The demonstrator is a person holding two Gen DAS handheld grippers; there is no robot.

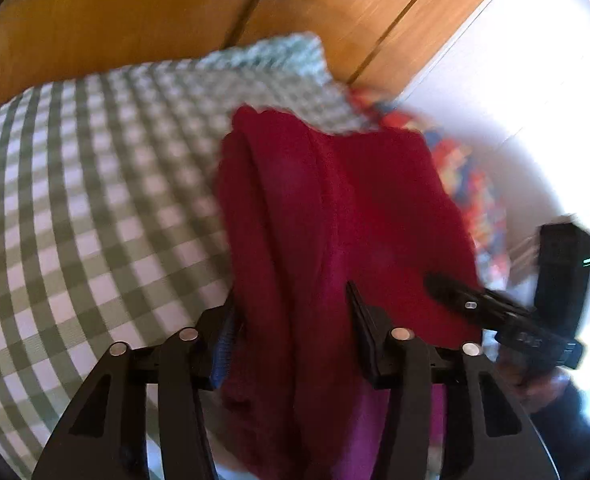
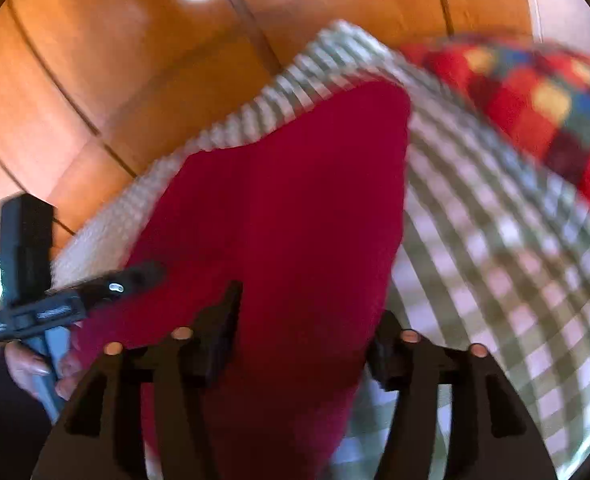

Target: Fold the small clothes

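The dark red, soft knit garment (image 1: 335,216) lies on the green-and-white checked cloth (image 1: 75,200) that covers the flat surface. It is bunched into long ridges and folds. In my left wrist view its long axis runs from between my fingers away toward the far corner of the checked cloth; in my right wrist view it tapers the same way to a rounded end near that corner.

My left gripper (image 1: 291,320) has its black jaws apart with the red fabric running between them; motion blur keeps me from telling whether the pads press it. A blue pad (image 1: 221,356) shows on the inner face of one finger. My right gripper (image 2: 307,320) likewise stands with jaws apart and the garment passing between them; contact there is equally unclear.

Each view shows the other gripper at the garment's side edge, with the person's hand (image 2: 35,364) on its handle.

The far edge of the garment nearly meets the edge of the checked cloth. A wide stretch of bare checked cloth lies open to one side. A blocky red, blue and yellow patterned textile (image 2: 535,108) sits beyond the other side. Orange-brown wooden panels (image 2: 115,80) stand behind.
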